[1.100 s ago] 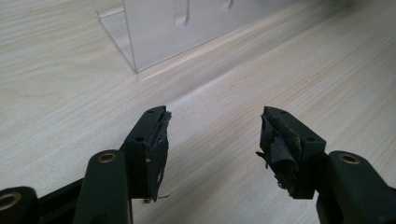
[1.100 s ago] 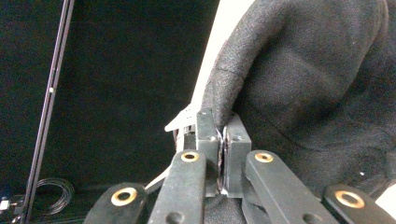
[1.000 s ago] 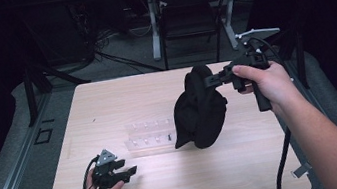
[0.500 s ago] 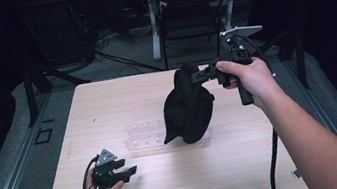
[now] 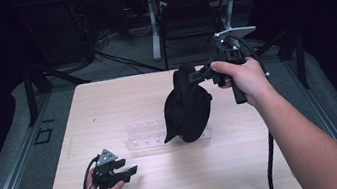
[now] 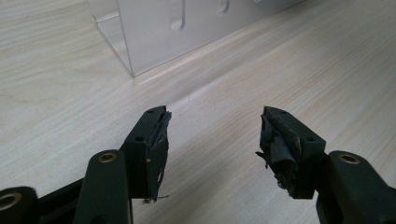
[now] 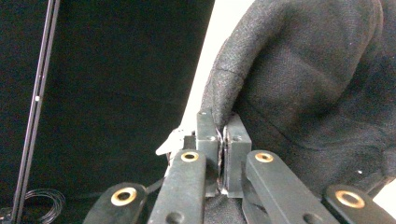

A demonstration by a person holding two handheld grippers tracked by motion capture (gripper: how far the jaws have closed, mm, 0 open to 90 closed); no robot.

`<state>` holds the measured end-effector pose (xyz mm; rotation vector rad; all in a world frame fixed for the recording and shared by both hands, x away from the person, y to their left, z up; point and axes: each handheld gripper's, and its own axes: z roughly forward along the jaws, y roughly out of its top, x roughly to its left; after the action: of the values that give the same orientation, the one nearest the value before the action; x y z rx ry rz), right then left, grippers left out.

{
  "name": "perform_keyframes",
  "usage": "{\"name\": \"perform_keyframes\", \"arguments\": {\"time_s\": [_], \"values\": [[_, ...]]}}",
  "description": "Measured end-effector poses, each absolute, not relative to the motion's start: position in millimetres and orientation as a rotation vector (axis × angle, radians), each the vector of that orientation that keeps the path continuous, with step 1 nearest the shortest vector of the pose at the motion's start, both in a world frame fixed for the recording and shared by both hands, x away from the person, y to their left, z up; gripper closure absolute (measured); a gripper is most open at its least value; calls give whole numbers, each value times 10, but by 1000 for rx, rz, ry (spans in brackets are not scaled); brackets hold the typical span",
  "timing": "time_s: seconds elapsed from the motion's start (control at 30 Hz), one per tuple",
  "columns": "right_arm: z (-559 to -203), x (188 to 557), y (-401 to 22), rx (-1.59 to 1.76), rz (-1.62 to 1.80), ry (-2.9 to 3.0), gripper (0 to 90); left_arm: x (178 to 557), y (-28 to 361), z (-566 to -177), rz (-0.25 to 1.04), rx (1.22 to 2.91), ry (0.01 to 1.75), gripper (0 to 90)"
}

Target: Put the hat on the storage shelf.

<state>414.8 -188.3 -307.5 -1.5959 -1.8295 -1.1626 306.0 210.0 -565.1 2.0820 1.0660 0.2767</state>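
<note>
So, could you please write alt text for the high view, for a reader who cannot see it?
The right gripper holds a black fabric cap lifted above a clear plastic rack on a light wooden table. The left gripper, jaws open, rests near the table's front left.

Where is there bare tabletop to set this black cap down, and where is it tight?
Free: the far-left table between its back edge and the clear rack, and the near-right stretch in front of the black cap. Tight: mid-table, where the cap hangs from the right gripper over the rack, and the near-left corner around the open left gripper.
</note>
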Motion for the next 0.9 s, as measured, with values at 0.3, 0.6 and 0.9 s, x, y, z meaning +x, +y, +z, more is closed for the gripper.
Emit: {"name": "perform_keyframes", "arguments": {"time_s": [0.3,0.6,0.9], "values": [[-3099,4213,-1839,-1602,-1195,-1798,880,3039,2054,-5578,293,2058,1026,442],[-3139,4260,-1692,-1565,-1244,-1765,879,3004,1899,-5346,329,2010,928,460],[-3181,4275,-1622,-1541,-1256,-1744,878,3116,1621,-5096,336,1987,830,526]]}}
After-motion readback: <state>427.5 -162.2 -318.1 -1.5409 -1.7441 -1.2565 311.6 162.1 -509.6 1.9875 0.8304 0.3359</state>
